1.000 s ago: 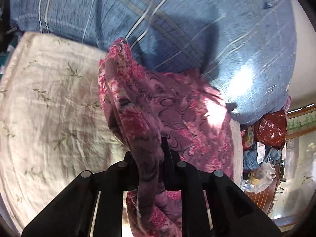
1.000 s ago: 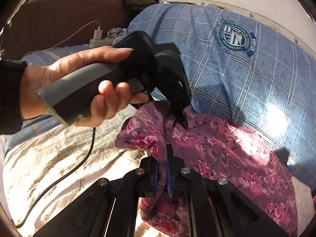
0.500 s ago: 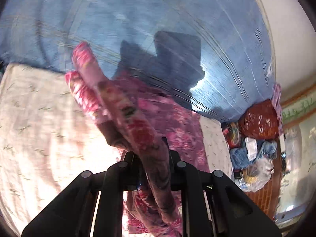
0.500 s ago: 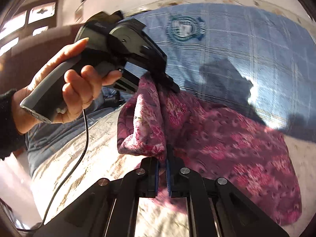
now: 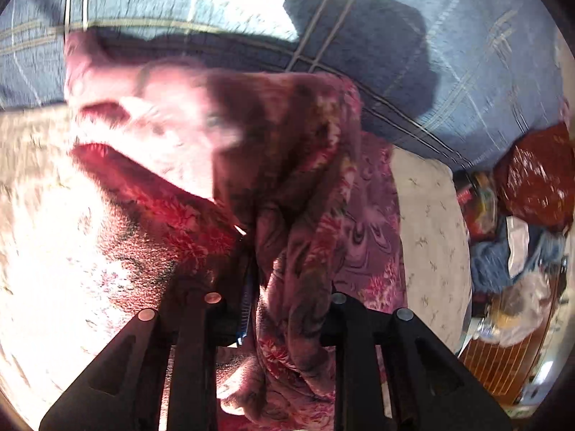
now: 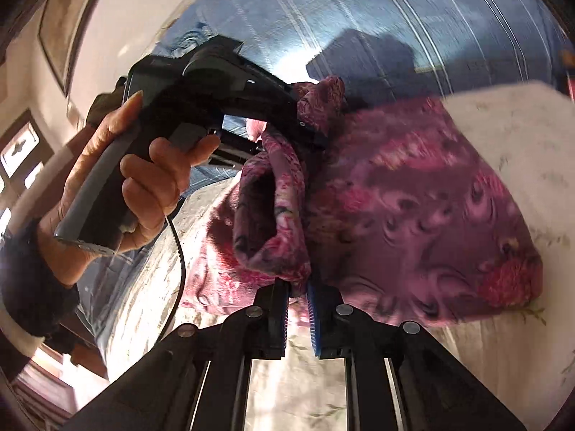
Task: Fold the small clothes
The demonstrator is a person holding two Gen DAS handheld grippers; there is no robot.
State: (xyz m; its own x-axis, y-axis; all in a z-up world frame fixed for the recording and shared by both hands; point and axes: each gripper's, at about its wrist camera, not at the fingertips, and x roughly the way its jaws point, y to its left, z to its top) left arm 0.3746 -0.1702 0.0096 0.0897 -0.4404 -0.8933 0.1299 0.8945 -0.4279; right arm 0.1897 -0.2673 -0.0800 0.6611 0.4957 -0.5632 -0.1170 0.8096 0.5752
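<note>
My left hand-held gripper (image 6: pixel 309 129) is clamped on a bunched edge of the pink floral garment (image 6: pixel 413 215), lifting it above the bed (image 6: pixel 521 143). My right hand-held gripper (image 6: pixel 298 287) has its jaws slightly apart, with a fold of the same cloth between them

No legible text, labels or nos. anywhere; frames blurred.

- Blue plaid blanket (image 5: pixel 485 54) at 12 o'clock, sunlit.
- Cream floral sheet (image 6: pixel 294 395) at 6 o'clock.
- Pale wall (image 6: pixel 118 10), windows (image 6: pixel 18 147) at 9 o'clock.
- Wooden floor (image 5: pixel 503 366) at 4 o'clock.
</note>
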